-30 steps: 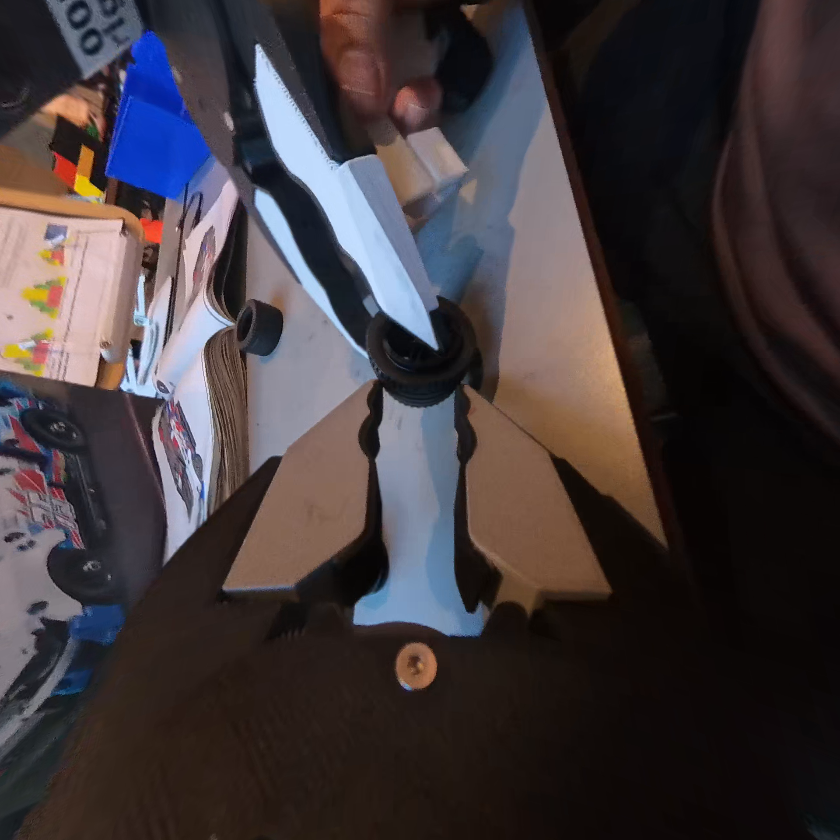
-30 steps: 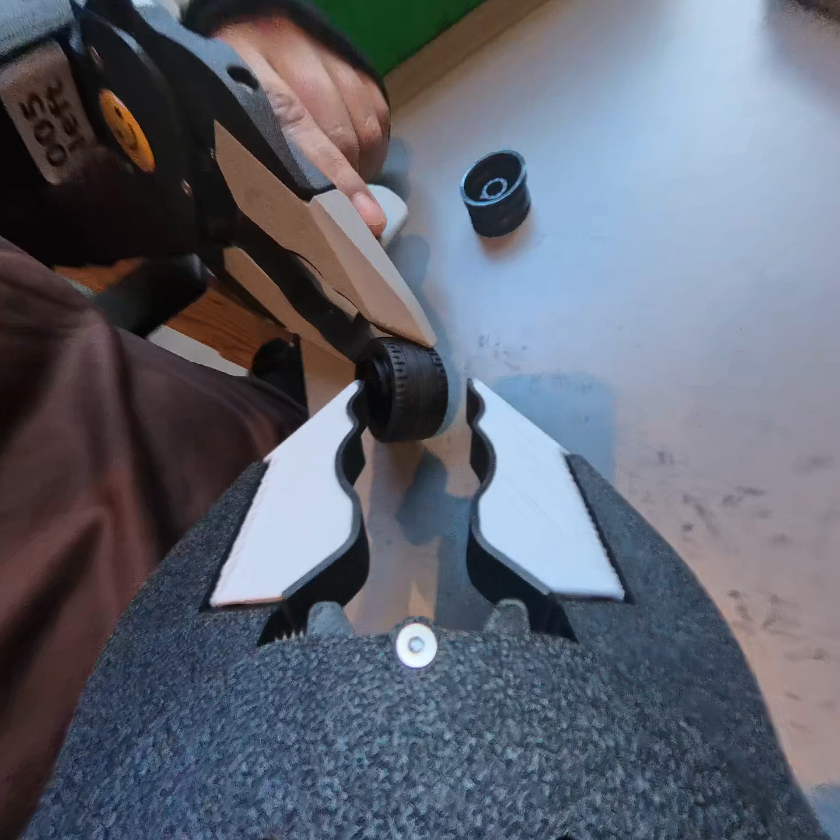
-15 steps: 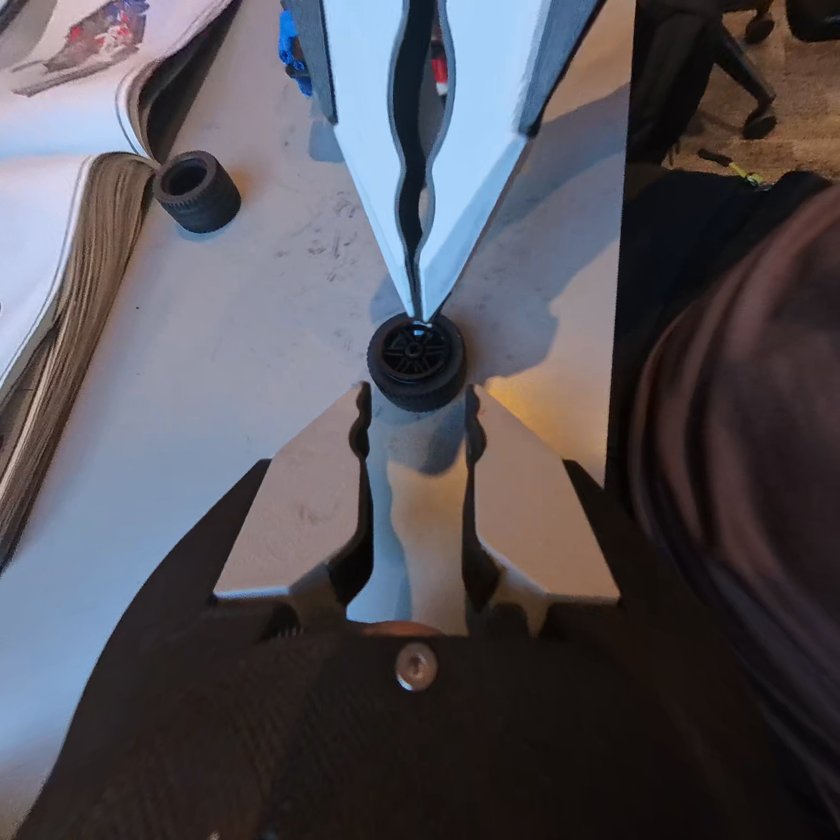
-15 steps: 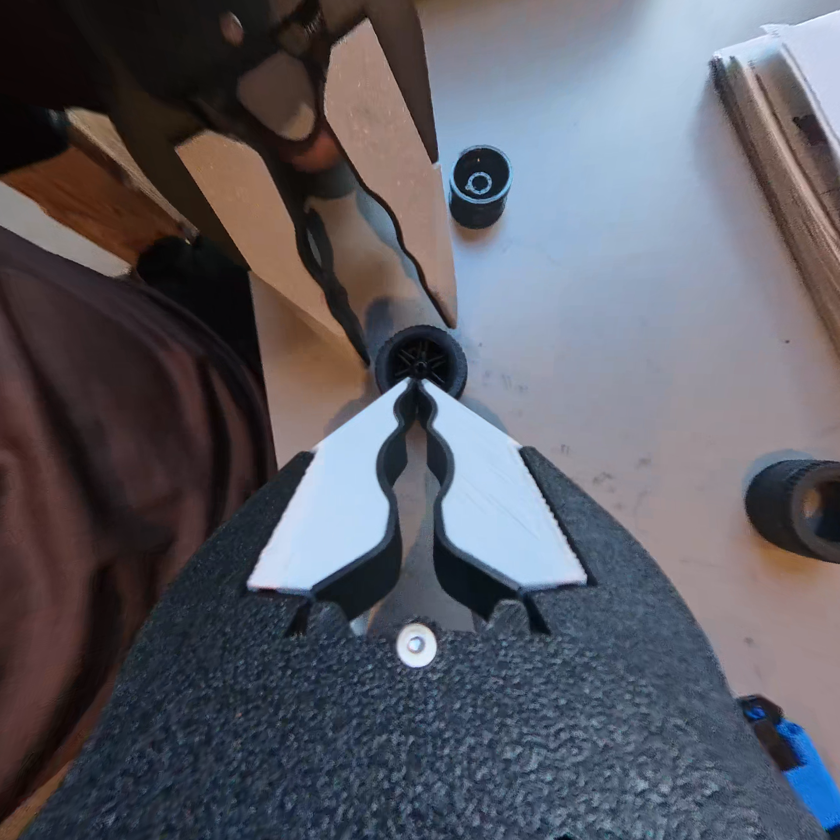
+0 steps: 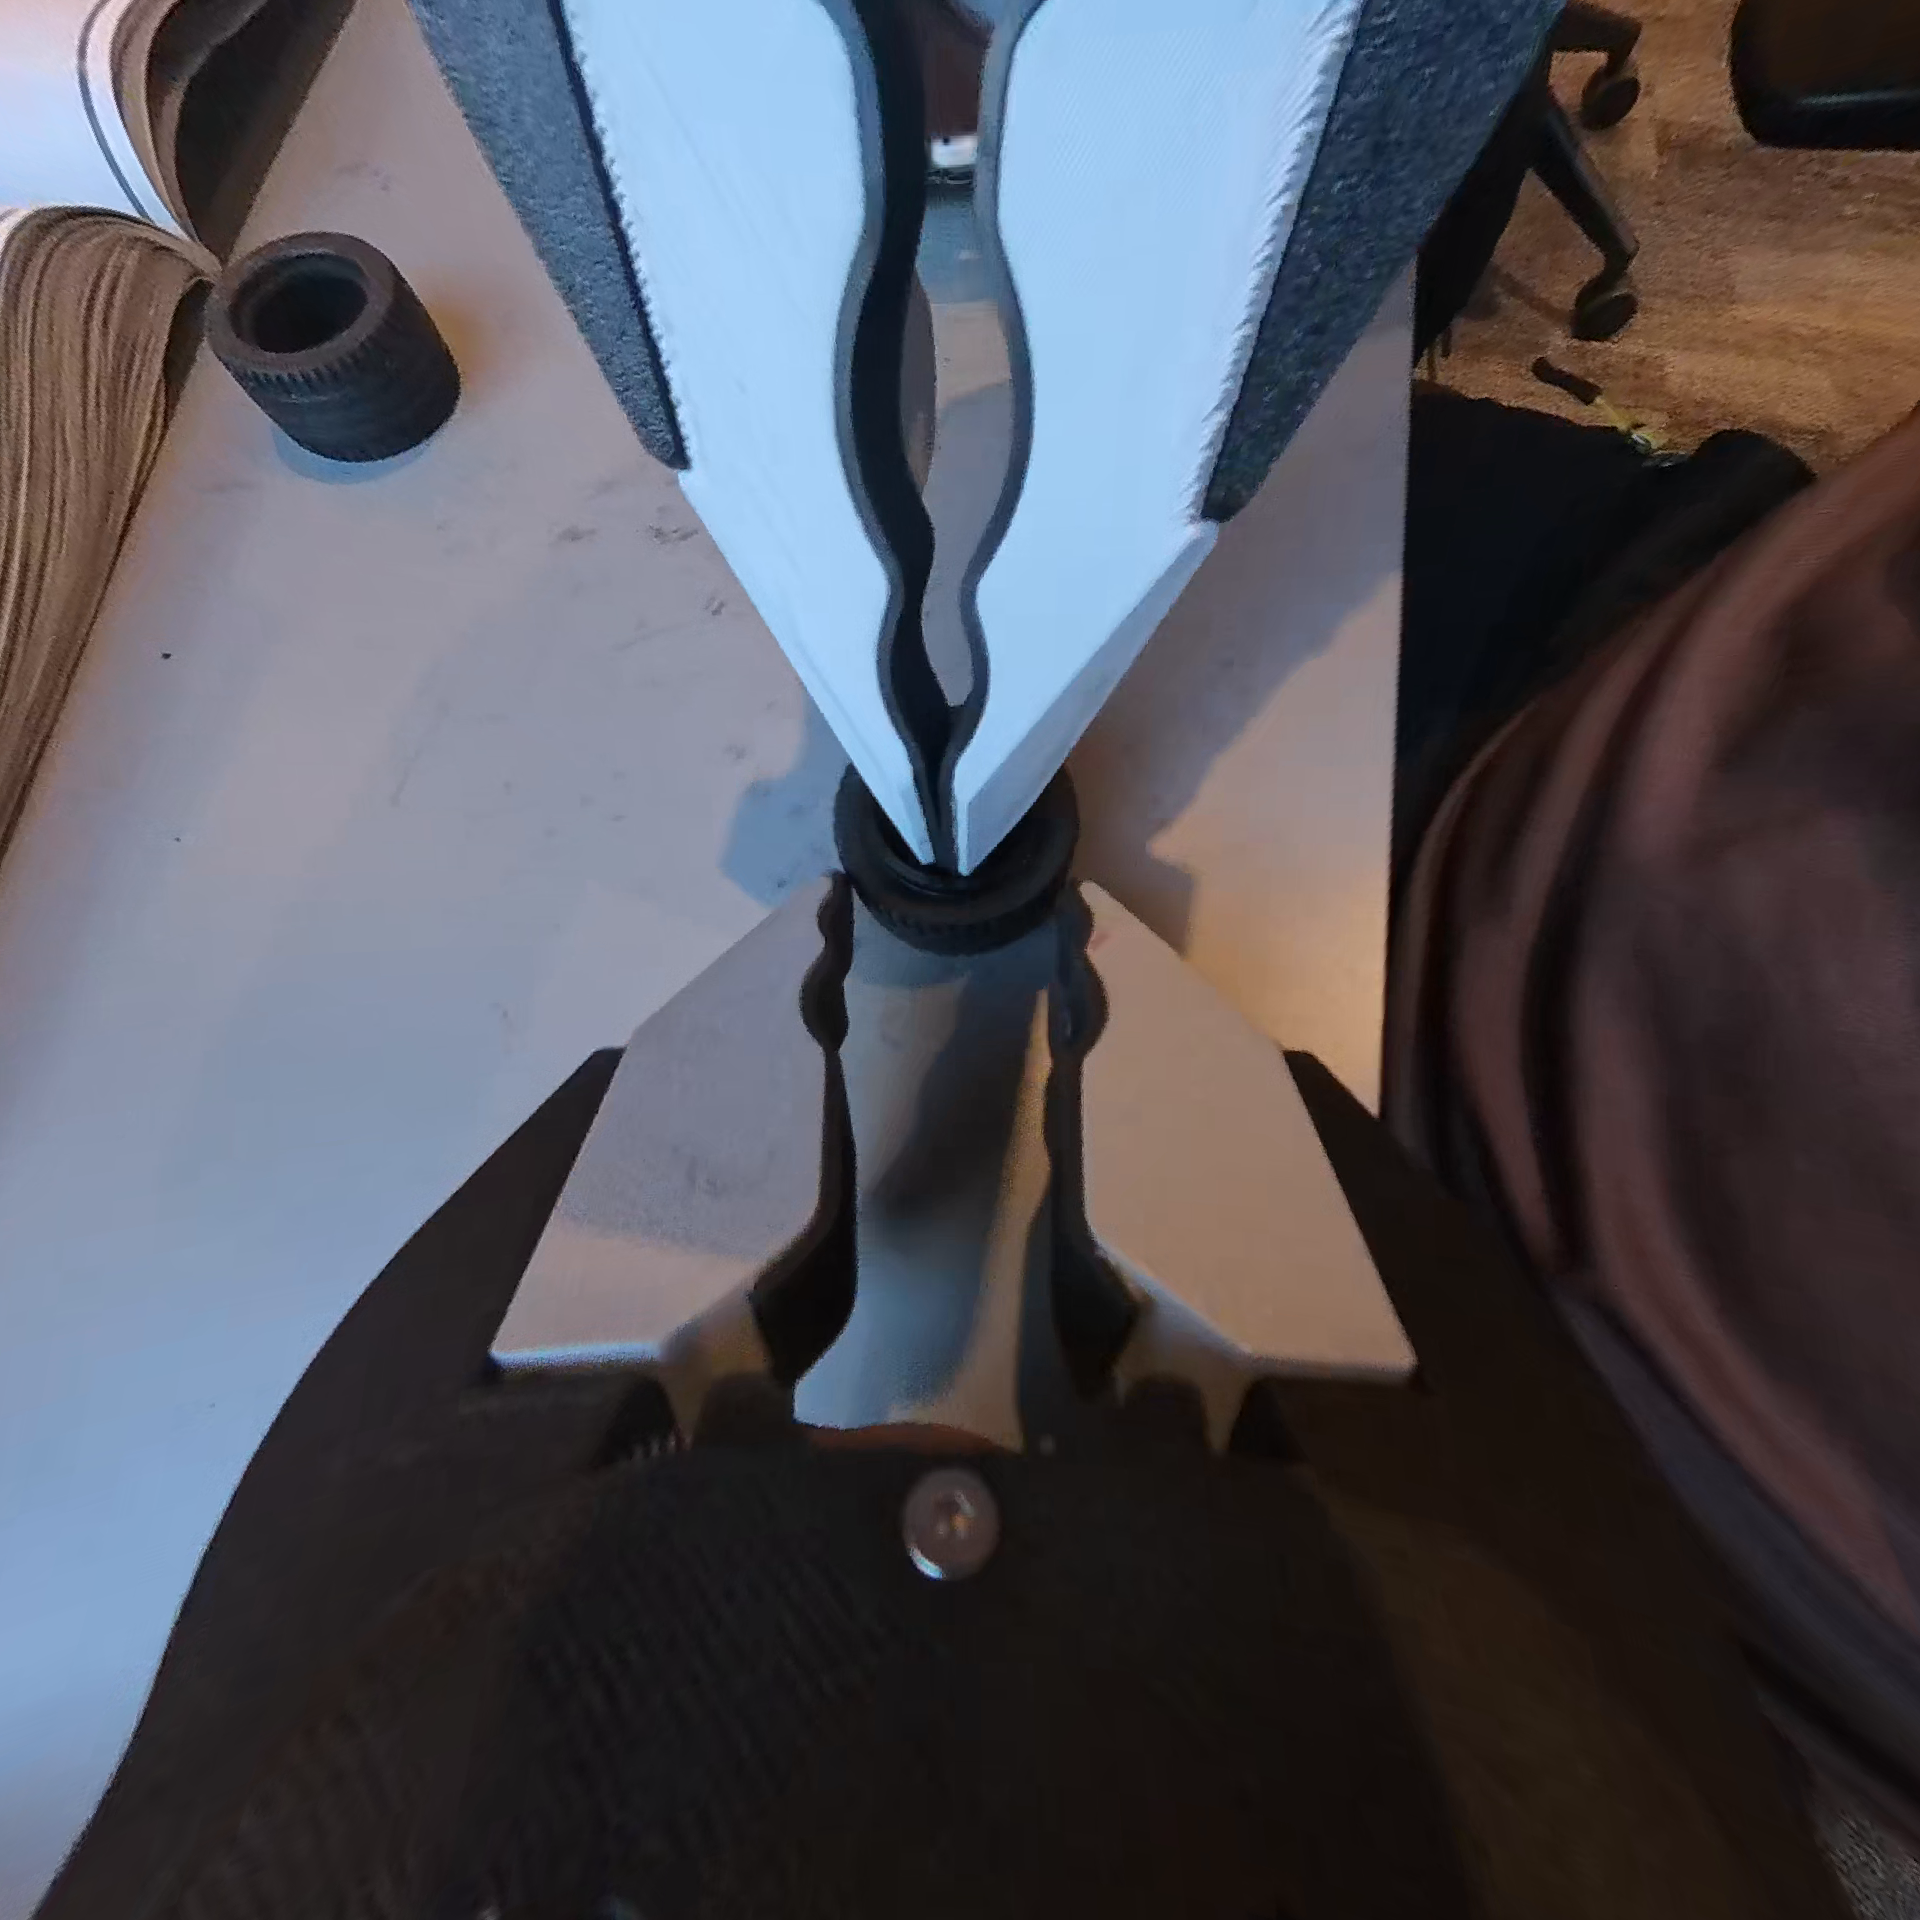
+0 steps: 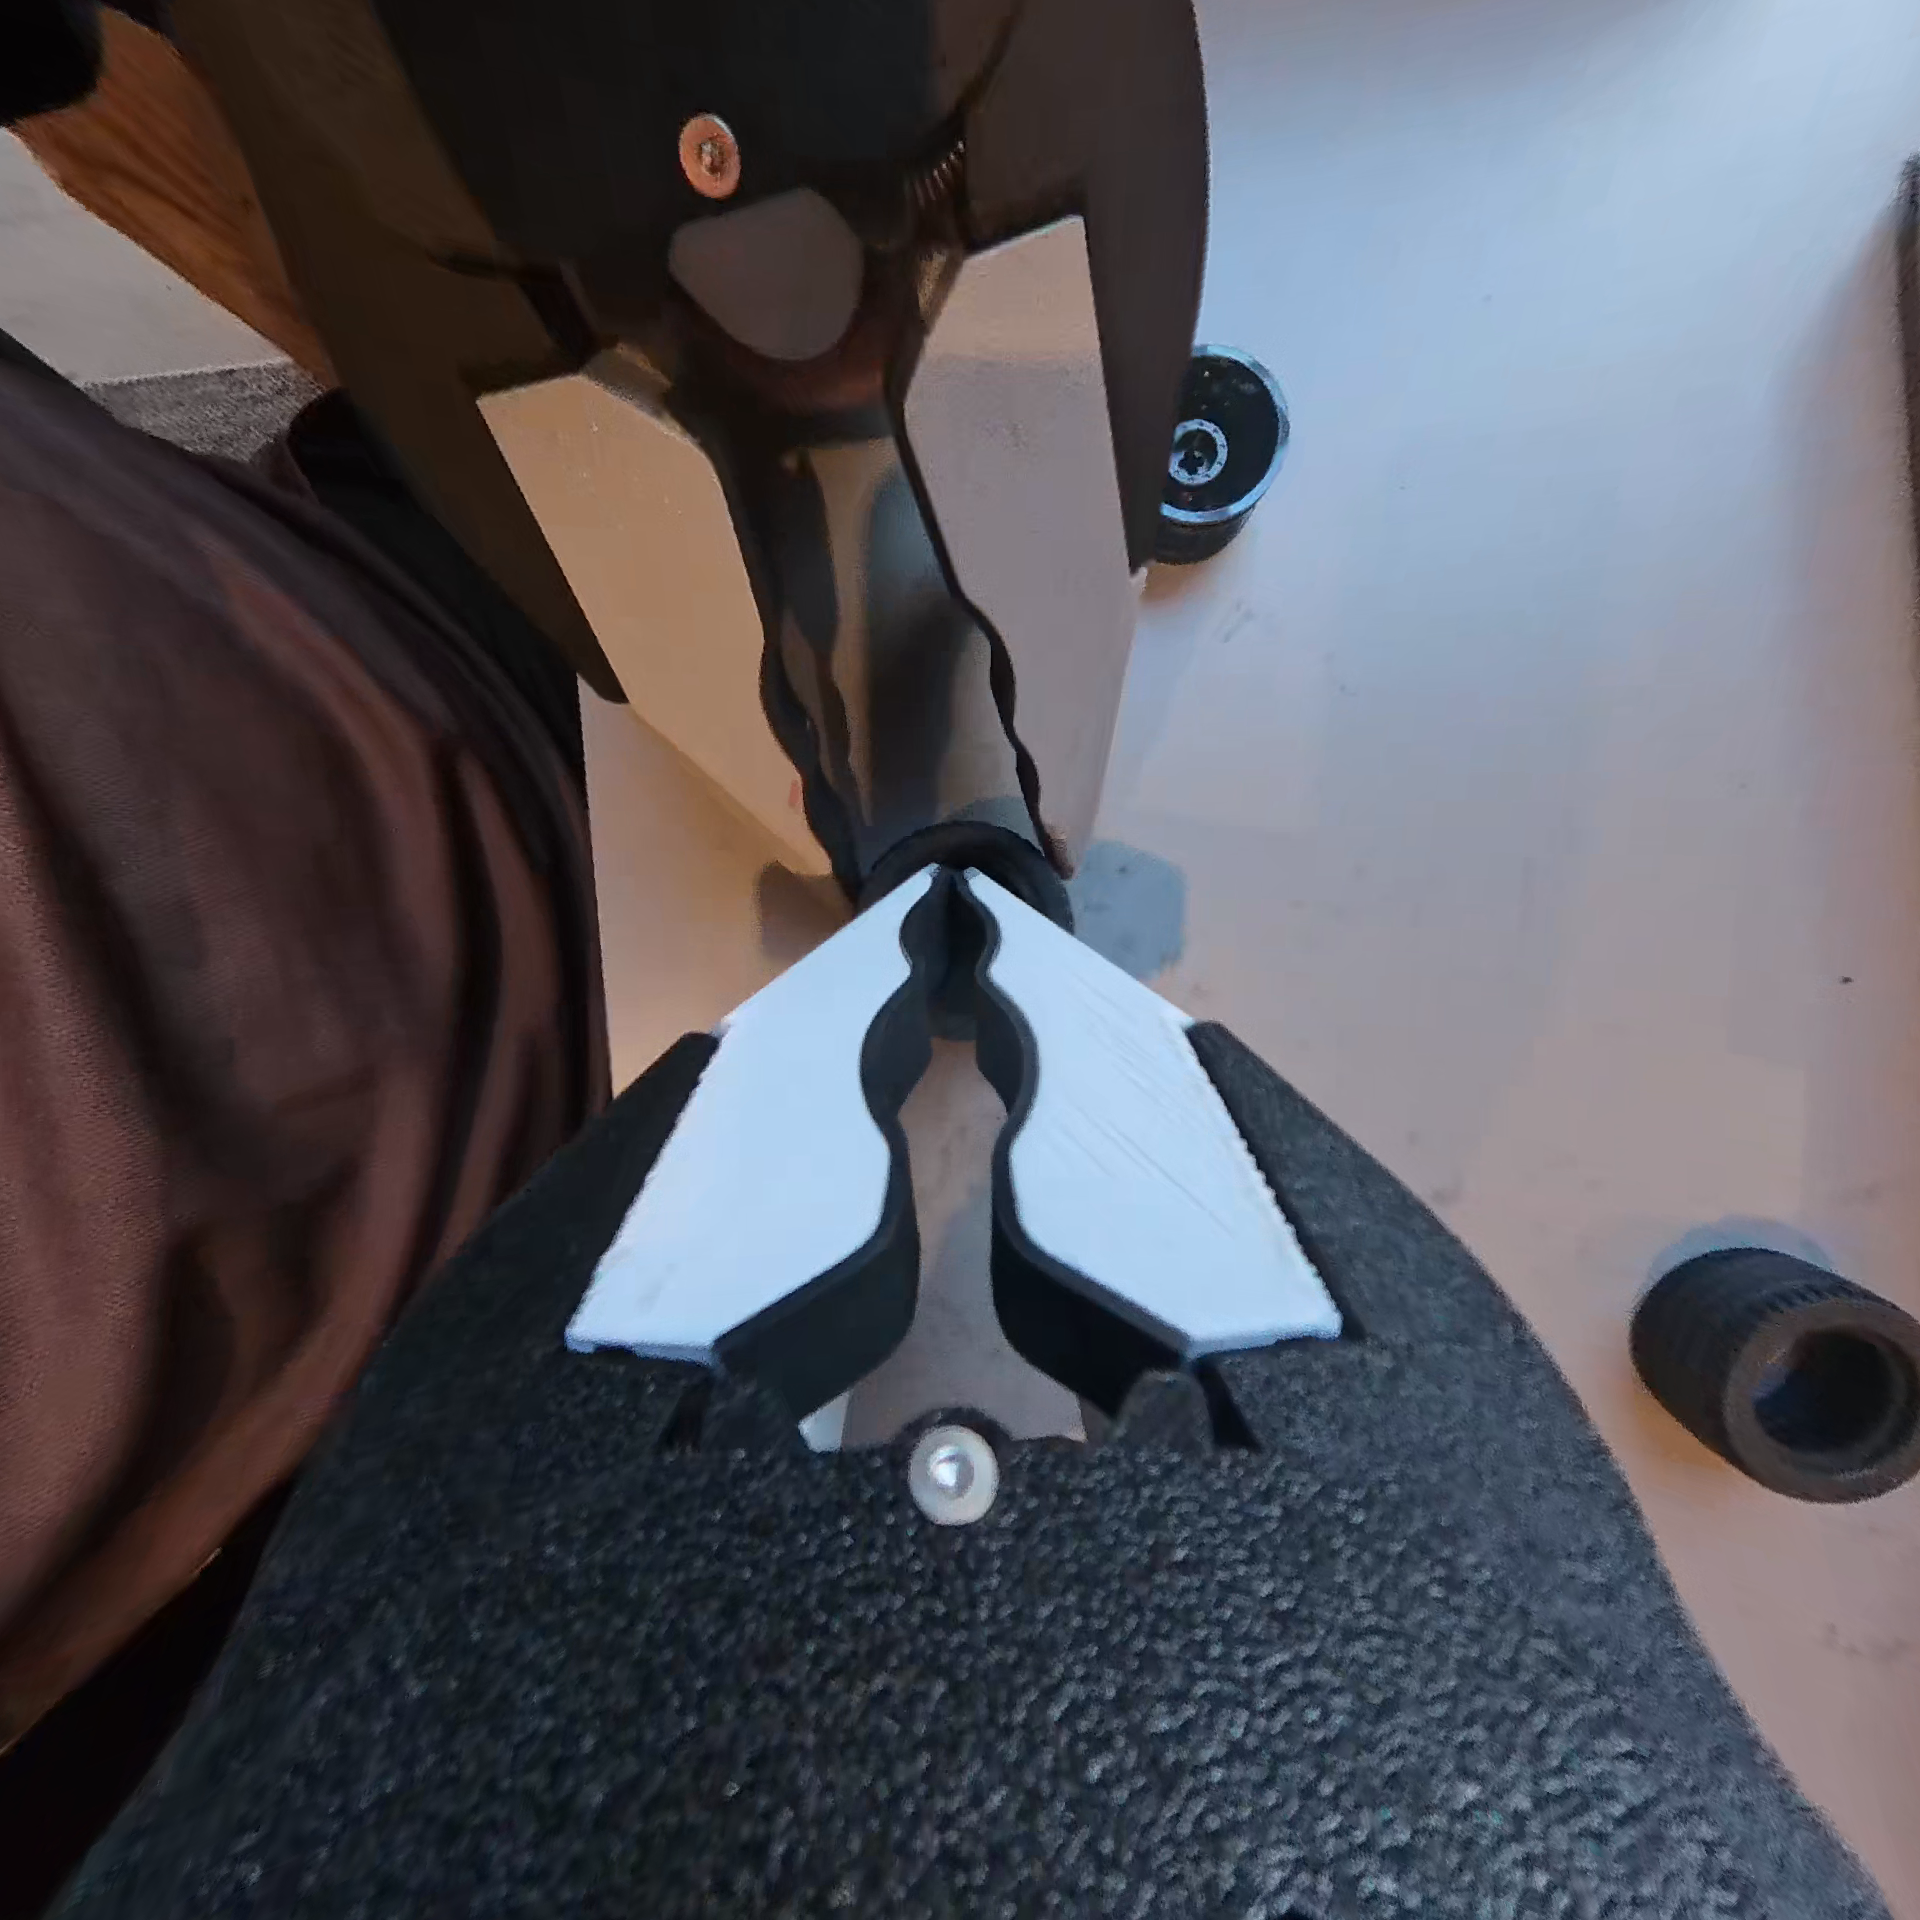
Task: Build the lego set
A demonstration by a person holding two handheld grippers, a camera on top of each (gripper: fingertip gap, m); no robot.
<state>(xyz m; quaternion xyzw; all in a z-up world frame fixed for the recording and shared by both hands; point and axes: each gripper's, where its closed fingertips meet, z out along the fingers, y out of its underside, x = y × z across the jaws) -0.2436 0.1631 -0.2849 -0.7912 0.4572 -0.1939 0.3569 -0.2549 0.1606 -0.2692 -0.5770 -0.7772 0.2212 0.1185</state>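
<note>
While the left gripper (image 5: 951, 914) clamps the wheel (image 5: 951, 894) by its tread, the right gripper (image 6: 954, 878), tips together, presses its hub. Rubber tyre looks grippy, rim stiff; hold the tread.

My right gripper (image 6: 954, 878), white-fingered in a rough black body, presses its nearly closed tips onto a small black rubber-tyred wheel (image 6: 1023, 868) on the pale tabletop (image 6: 1507, 779). My left gripper (image 6: 951, 842) clasps that wheel from opposite. A loose ribbed black tyre (image 6: 1782, 1371) lies right; a black wheel hub (image 6: 1221, 452) sits farther back.
</note>
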